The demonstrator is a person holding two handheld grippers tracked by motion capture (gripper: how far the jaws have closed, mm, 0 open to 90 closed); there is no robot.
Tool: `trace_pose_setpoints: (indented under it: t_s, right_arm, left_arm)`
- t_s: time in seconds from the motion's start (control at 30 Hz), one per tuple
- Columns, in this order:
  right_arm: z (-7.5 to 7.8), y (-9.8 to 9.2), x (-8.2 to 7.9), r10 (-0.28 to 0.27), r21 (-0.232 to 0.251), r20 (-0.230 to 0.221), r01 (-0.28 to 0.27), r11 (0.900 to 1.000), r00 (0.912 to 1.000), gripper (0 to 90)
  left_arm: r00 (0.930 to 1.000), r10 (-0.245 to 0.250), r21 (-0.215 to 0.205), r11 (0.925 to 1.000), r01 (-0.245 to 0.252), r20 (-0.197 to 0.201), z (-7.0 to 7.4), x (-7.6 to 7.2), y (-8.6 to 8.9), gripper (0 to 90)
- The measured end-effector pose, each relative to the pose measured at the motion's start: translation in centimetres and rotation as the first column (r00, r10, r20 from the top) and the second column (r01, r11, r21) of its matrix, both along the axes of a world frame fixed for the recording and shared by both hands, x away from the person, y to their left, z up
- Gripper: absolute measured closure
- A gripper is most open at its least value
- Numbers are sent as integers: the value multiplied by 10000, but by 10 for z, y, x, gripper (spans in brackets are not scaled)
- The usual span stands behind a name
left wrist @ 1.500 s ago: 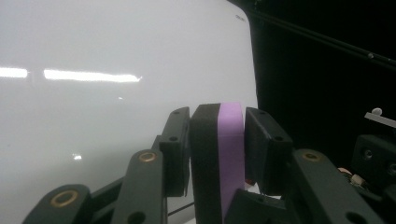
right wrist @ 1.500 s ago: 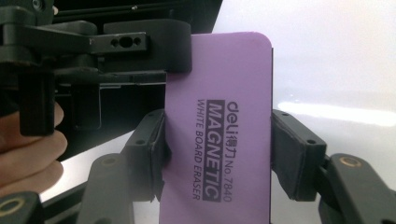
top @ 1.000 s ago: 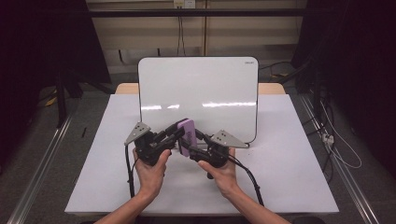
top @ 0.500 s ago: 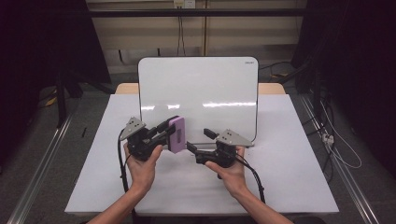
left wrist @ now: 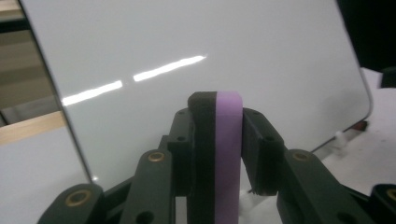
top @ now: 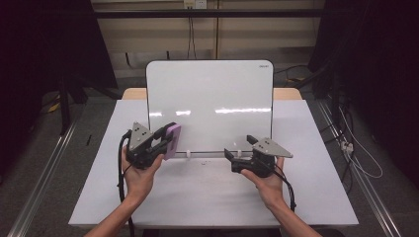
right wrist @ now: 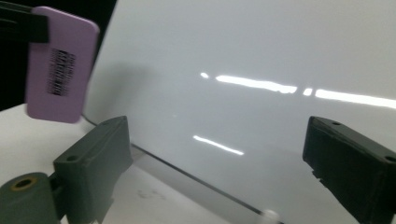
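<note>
A white whiteboard (top: pixel 210 103) stands upright on the white table (top: pixel 212 197), leaning back. My left gripper (top: pixel 165 138) is shut on a purple eraser (top: pixel 172 141) with a black felt side, held edge-up just in front of the board's lower left corner. In the left gripper view the eraser (left wrist: pixel 223 158) sits clamped between both jaws, with the whiteboard (left wrist: pixel 196 56) close behind it. My right gripper (top: pixel 238 148) is open with nothing between its jaws, near the board's lower right part. The right gripper view shows the eraser (right wrist: pixel 58 65) at the far left and the whiteboard (right wrist: pixel 261 93).
Small white clips (top: pixel 188 153) hold the board's bottom edge. A wooden table edge (top: pixel 286 93) shows behind the board. Dark curtains and cables (top: pixel 356 143) surround the table on the floor.
Both hands have moved apart: the left gripper with the eraser went left and slightly down, the right gripper went right. The right gripper stays open.
</note>
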State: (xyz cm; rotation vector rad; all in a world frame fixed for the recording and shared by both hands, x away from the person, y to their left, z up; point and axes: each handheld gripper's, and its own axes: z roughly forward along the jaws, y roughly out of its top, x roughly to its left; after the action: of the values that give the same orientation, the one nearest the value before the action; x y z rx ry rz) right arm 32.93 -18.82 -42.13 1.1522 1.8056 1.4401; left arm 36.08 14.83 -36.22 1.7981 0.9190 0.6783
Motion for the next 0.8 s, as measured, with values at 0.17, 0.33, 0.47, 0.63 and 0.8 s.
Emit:
trace_pose_setpoints:
  t_s: [0.17, 0.33, 0.47, 0.63, 0.8]
  right_arm:
    - [-3, -19, -4, -507, -360, -179, 500, 9981, 9986, 72]
    - [-5, -29, -8, -689, -524, -260, 675, 9963, 9973, 72]
    - [-8, -31, -11, -651, -585, -365, 629, 9963, 9972, 72]
    - [-10, -32, -11, -689, -638, -430, 661, 9958, 9967, 75]
    - [-12, -29, -10, -606, -651, -482, 574, 9962, 9970, 76]
  left_arm:
    - [9998, 184, 1209, 9925, -168, -125, -1, 2, 0, 673]
    - [9991, 343, 2158, 9760, -281, -252, -6, 4, -5, 675]
    - [9982, 441, 2635, 9641, -321, -397, -9, 8, -8, 675]
    - [9981, 458, 2912, 9561, -318, -416, -14, 13, -12, 675]
    - [9978, 492, 3140, 9488, -331, -435, -18, 17, -17, 675]
